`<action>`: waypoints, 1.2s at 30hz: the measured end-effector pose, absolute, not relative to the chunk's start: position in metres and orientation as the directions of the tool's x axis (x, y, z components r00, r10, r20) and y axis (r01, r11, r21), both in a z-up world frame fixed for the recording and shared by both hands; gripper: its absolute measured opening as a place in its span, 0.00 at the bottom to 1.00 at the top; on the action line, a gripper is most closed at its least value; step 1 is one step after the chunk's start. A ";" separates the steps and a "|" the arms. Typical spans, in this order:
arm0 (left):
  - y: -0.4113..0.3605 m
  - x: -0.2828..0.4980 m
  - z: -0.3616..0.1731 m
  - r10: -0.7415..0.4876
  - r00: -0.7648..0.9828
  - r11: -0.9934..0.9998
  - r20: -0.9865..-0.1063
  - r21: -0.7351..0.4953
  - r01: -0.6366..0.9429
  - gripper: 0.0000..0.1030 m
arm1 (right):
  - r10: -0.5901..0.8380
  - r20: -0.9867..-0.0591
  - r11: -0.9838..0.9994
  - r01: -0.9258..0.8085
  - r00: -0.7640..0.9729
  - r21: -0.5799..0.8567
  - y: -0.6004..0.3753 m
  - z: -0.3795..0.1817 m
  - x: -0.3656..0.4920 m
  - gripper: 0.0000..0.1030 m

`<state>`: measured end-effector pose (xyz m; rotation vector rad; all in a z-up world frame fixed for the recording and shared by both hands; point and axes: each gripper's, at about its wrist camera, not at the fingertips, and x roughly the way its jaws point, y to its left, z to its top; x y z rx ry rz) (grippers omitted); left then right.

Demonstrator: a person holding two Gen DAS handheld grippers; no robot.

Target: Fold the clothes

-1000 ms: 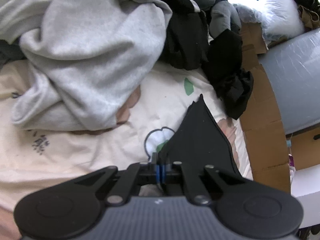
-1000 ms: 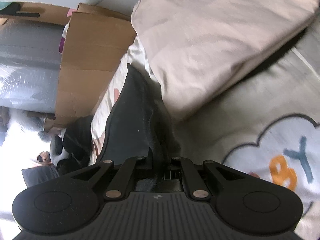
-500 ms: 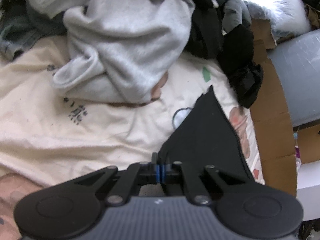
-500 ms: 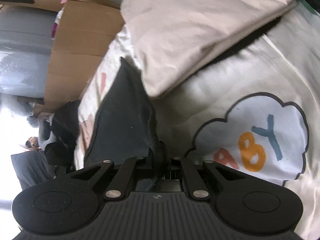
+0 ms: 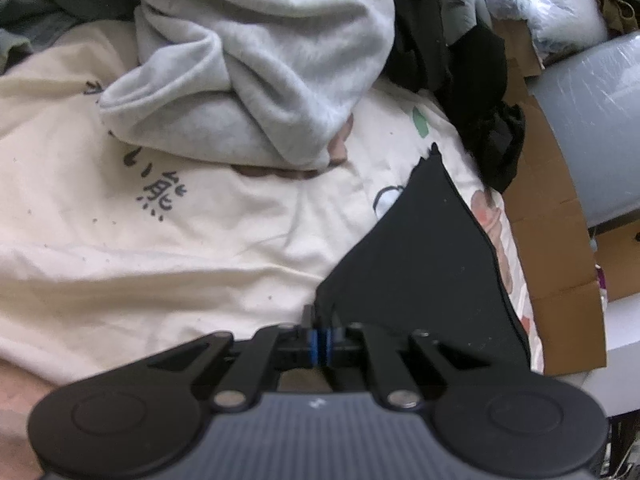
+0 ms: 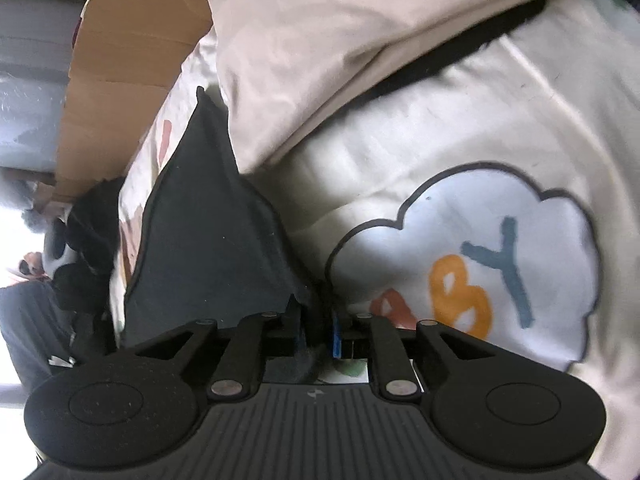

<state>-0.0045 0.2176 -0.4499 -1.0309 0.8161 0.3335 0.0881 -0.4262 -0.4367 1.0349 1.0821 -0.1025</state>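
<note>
- Left wrist view: the left gripper (image 5: pixel 322 334) has its jaws pinched tight on a near corner of the black garment (image 5: pixel 424 256), which is stretched out over the cream bedsheet (image 5: pixel 160 264).
- Right wrist view: the right gripper (image 6: pixel 316 330) has its jaws closed on another corner of that same cloth.
- Judged a spreading or folding move; keep both corners level and taut.
- A grey sweatshirt (image 5: pixel 256 60) lies far left, dark clothes (image 5: pixel 480 92) far right, a beige pillow (image 6: pixel 360 32) just beside; cardboard (image 5: pixel 552 216) borders the bed's right edge.
</note>
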 end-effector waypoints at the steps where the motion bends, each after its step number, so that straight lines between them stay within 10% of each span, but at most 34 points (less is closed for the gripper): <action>1: 0.219 -0.006 -0.451 -0.123 0.673 0.492 -0.729 -0.634 -0.597 0.06 | 0.382 -0.775 0.569 0.533 0.503 0.626 -0.428 -0.432 0.088 0.16; 9: 0.236 -0.019 -0.444 -0.137 0.686 0.501 -0.715 -0.647 -0.575 0.08 | 0.309 -0.816 0.665 0.503 0.488 0.552 -0.432 -0.384 0.100 0.17; 19: 0.254 -0.020 -0.452 -0.265 0.666 0.524 -0.697 -0.684 -0.507 0.46 | 0.347 -0.843 0.829 0.286 0.412 0.481 -0.387 -0.333 0.164 0.24; 36: 0.270 0.006 -0.494 -0.503 0.678 0.354 -0.536 -0.844 -0.404 0.43 | 0.504 -0.843 0.863 -0.078 0.186 0.499 -0.238 -0.343 0.237 0.24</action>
